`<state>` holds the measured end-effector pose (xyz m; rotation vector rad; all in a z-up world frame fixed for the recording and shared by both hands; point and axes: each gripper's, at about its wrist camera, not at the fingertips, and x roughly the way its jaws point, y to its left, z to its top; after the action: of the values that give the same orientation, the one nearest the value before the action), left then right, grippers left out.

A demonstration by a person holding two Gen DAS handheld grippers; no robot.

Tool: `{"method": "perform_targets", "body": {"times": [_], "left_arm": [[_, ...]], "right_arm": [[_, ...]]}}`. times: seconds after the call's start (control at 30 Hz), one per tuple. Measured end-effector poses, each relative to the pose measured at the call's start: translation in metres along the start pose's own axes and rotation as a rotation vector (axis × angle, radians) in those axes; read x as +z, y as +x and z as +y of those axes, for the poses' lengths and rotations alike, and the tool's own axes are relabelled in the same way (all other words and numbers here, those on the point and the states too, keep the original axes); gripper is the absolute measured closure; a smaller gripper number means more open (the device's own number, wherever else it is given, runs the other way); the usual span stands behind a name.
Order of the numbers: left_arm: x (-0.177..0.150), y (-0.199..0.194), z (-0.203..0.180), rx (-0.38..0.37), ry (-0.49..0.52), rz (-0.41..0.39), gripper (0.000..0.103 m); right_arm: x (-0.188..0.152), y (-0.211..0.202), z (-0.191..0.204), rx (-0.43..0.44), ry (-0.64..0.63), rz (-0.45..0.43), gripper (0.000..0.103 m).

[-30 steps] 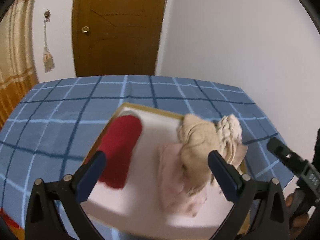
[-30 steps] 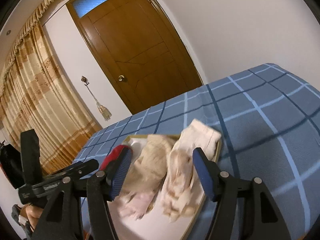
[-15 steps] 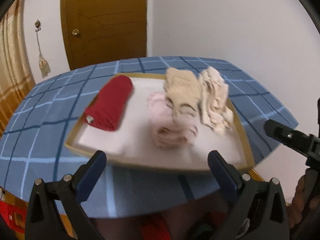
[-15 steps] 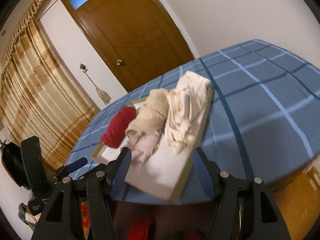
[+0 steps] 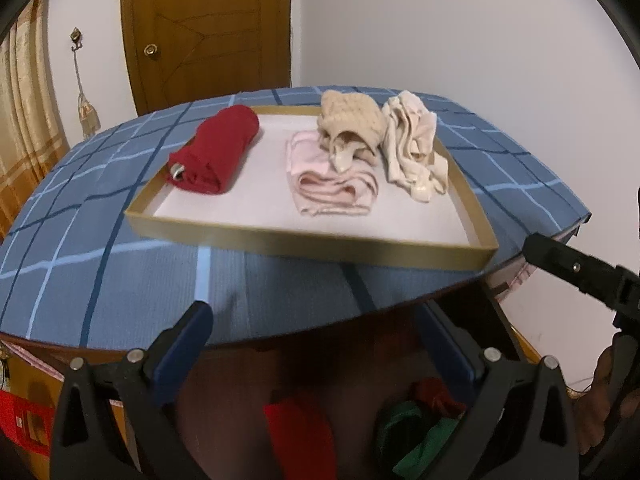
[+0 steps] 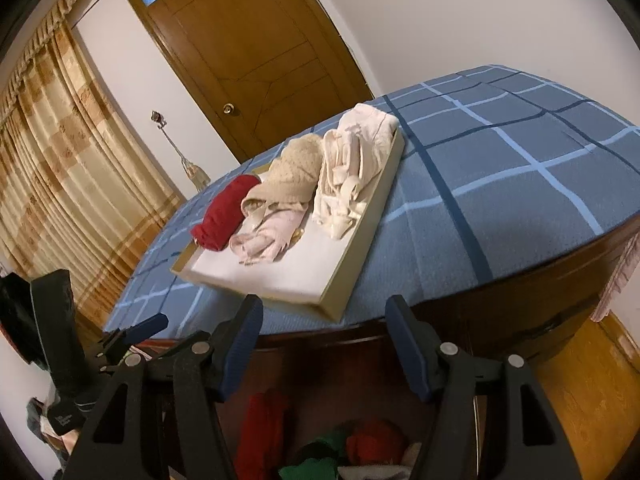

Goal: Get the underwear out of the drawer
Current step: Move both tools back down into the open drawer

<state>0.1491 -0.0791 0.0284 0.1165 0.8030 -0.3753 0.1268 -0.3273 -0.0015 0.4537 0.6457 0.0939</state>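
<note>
Below the table's front edge is an open drawer, dark inside, with red underwear and a green piece; in the right wrist view they show as the red underwear and the green piece. My left gripper hangs open above the drawer, empty. My right gripper is open too, with nothing between its fingers. Each gripper appears in the other's view: the right gripper, the left gripper.
On the blue checked tablecloth sits a shallow gold-rimmed tray with a red roll, a pink folded piece, a beige one and a cream one. A wooden door and curtains stand behind.
Both grippers have drawn back from over the tray and sunk to the table's front edge. The drawer's contents have come into view. Both stay open.
</note>
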Motion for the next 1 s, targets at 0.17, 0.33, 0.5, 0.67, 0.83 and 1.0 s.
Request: {"method": "perform_targets", "body": {"times": [0.17, 0.33, 0.5, 0.67, 0.83, 1.0], "left_arm": [[-0.014, 0.001, 0.006, 0.029, -0.019, 0.022, 0.0], [-0.025, -0.001, 0.008, 0.047, -0.02, 0.032, 0.0], [-0.032, -0.005, 0.008, 0.052, -0.022, 0.033, 0.0], [-0.038, -0.011, 0.007, 0.06, -0.011, 0.027, 0.0], [-0.045, -0.014, 0.016, 0.076, -0.025, 0.034, 0.0], [-0.052, -0.013, 0.024, 0.096, -0.027, 0.051, 0.0]], "right_arm": [[-0.013, 0.0, 0.006, 0.008, -0.008, 0.028, 0.037], [-0.024, -0.003, 0.011, 0.01, -0.018, 0.044, 0.037], [-0.032, -0.006, 0.018, 0.019, -0.03, 0.049, 0.037], [-0.041, -0.007, 0.024, 0.028, -0.047, 0.055, 0.037], [-0.05, -0.008, 0.024, 0.029, -0.048, 0.07, 0.037], [-0.056, -0.008, 0.022, 0.019, -0.051, 0.078, 0.037]]}}
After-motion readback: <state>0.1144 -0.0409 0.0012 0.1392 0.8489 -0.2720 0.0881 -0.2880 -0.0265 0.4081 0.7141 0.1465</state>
